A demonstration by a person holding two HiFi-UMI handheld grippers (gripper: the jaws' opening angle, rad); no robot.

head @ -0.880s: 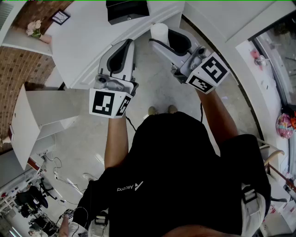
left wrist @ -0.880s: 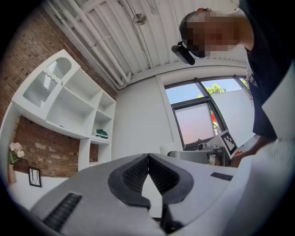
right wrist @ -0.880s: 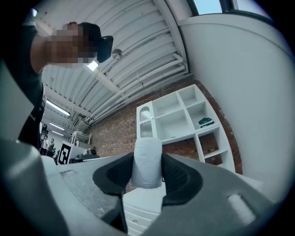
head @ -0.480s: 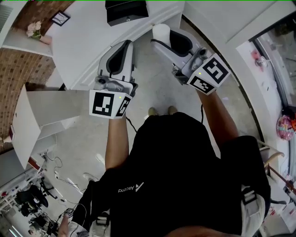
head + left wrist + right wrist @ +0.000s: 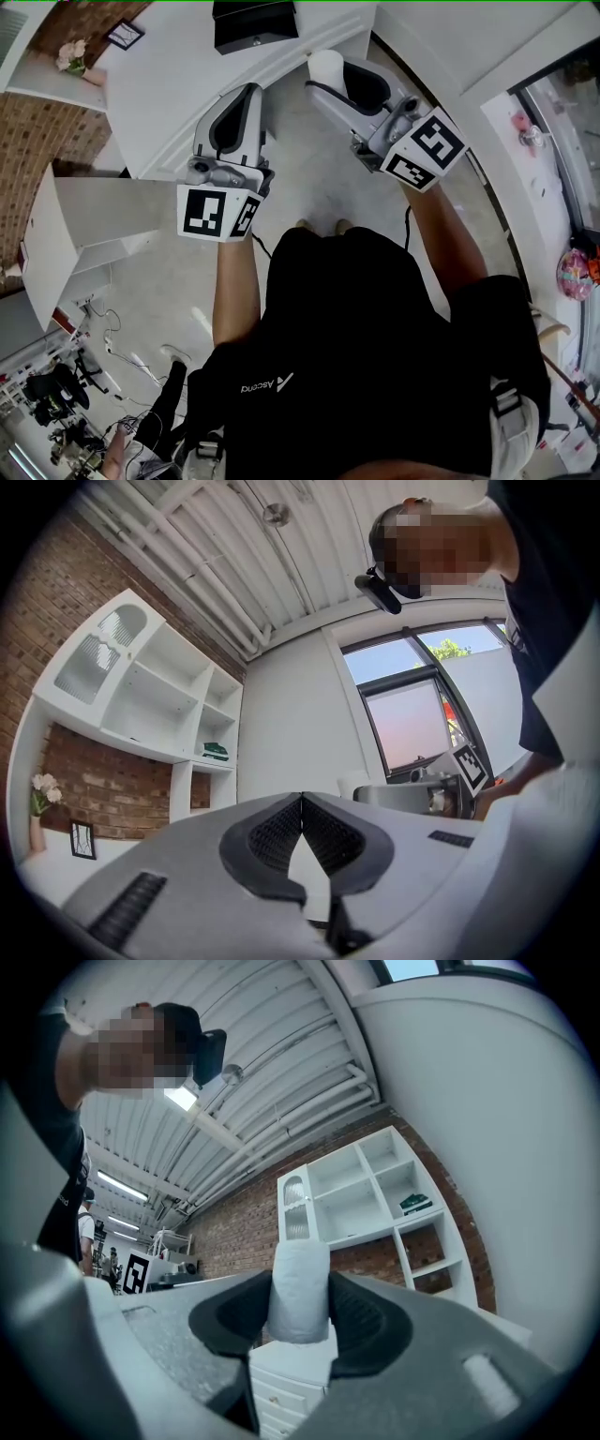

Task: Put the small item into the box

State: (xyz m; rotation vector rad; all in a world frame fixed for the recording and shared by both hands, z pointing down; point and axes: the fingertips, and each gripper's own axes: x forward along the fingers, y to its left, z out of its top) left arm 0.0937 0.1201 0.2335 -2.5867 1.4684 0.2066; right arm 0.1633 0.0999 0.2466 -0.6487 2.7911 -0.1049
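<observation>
The small item [image 5: 325, 64] is a white padded cylinder, and my right gripper [image 5: 330, 82] is shut on it, held up in the air. In the right gripper view the item [image 5: 298, 1288] stands upright between the two dark pads [image 5: 361, 1321], which press on its sides. The black box [image 5: 255, 23] rests on the white table [image 5: 169, 84], up and to the left of the item. My left gripper [image 5: 249, 92] hovers over the table's edge, its jaws shut with nothing in them. In the left gripper view its pads [image 5: 272, 841] meet at the tips.
A white shelf unit [image 5: 84, 225] stands at the left by a brick wall. A framed picture [image 5: 122, 36] and flowers [image 5: 70, 58] sit at the table's far left. A white drawer cabinet [image 5: 281, 1372] shows below the right jaws. Bare floor lies between the grippers.
My left gripper has drifted slightly left and away from me. The right gripper and the white item have barely moved. A person has come into view at the bottom left.
</observation>
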